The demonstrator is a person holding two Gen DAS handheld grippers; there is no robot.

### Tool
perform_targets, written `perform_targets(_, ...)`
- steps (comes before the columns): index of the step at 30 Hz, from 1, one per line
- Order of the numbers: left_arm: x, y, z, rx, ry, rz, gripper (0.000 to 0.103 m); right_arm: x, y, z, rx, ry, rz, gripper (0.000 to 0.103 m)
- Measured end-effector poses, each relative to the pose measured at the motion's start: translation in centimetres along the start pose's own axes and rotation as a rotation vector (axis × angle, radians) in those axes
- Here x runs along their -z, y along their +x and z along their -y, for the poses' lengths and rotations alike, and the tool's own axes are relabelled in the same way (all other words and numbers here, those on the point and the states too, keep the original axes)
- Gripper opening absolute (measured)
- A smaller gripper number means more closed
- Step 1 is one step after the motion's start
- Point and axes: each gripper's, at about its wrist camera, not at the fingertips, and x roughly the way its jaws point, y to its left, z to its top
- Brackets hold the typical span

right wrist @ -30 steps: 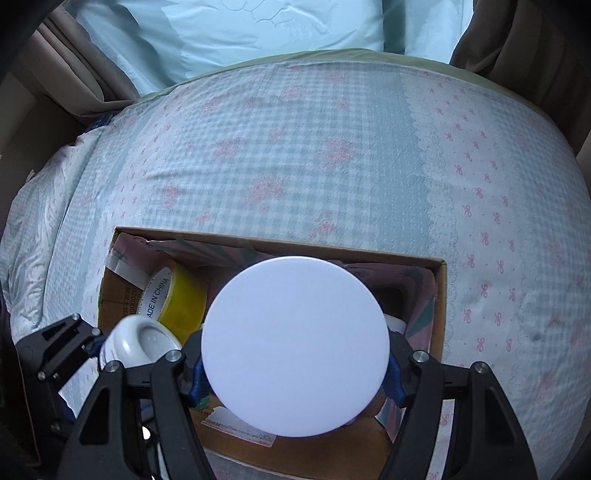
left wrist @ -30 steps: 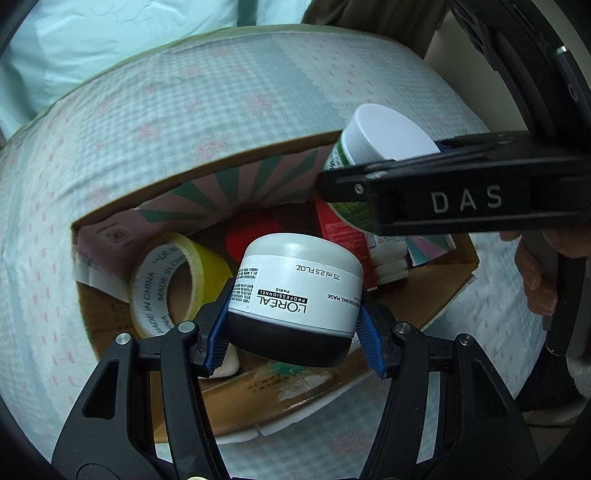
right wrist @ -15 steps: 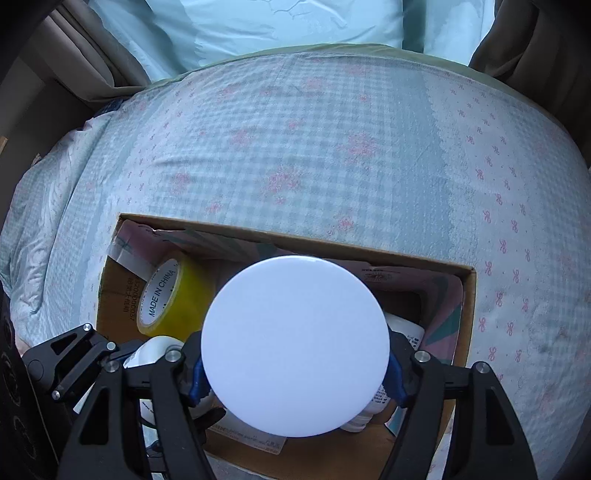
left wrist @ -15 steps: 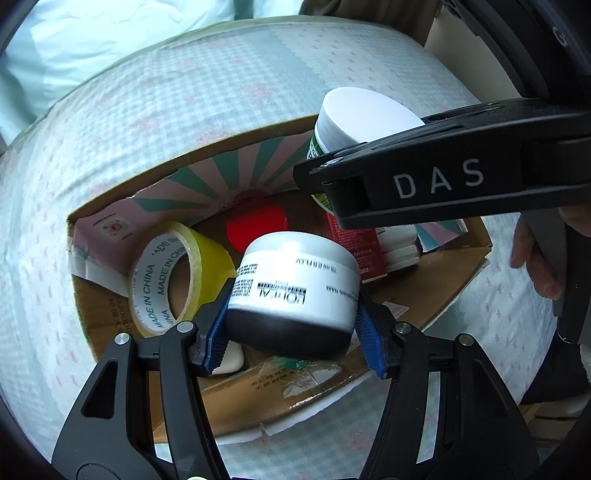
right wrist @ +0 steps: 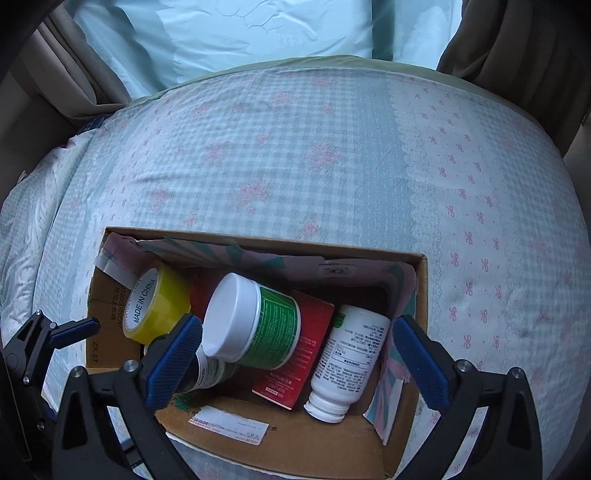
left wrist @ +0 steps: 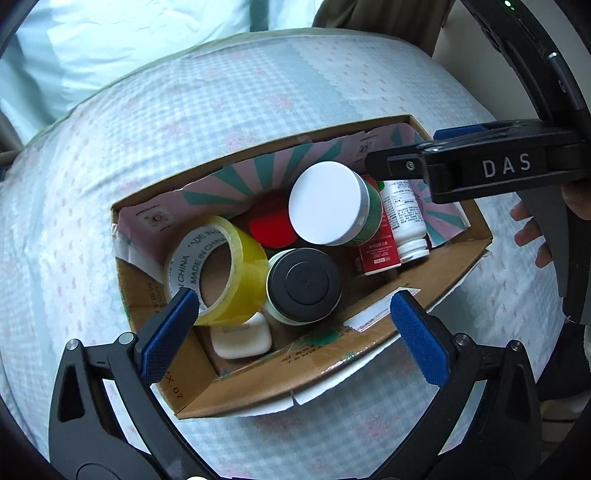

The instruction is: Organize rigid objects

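A cardboard box (left wrist: 288,384) (right wrist: 291,443) sits on the bed. The L'Oréal jar (left wrist: 303,290) rests inside it, black base up, and shows partly in the right wrist view (right wrist: 207,367). The green jar with white lid (left wrist: 332,203) (right wrist: 255,321) lies on a red box (left wrist: 376,251) (right wrist: 295,365). My left gripper (left wrist: 291,325) is open and empty above the box's near side. My right gripper (right wrist: 295,354) is open and empty above the box; its finger (left wrist: 461,170) shows in the left wrist view.
Also in the box: a yellow tape roll (left wrist: 218,269) (right wrist: 155,302), a white bottle on its side (left wrist: 404,221) (right wrist: 347,362), a red lid (left wrist: 269,227), a small white case (left wrist: 240,338). The checked bedspread (right wrist: 295,166) surrounds it; pillows (right wrist: 229,33) lie behind.
Both grippers have opened. The L'Oréal jar has dropped from my left gripper into the box, and the green jar has dropped from my right gripper onto the red box.
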Motion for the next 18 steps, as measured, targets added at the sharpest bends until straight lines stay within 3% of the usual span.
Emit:
perform_targets(10,0.9,-4.5,1.2,-0.053,-0.089,0.034,0.103,1.4,-3.4,0.9,-0.051,-0.009,0.018,0.103)
perform_targets(14,0.0,-9.1,2.6,-0.046,-0.146,0.086,0.103,2.1,-8.5,2.2,-0.051,0.010,0.053,0.103)
perform_targets(18,-1.5,-15.6,4.9,-0.060,-0.179,0.174,0.103,3.2,-16.2,3.0,-0.004,0.009,0.120,0.103)
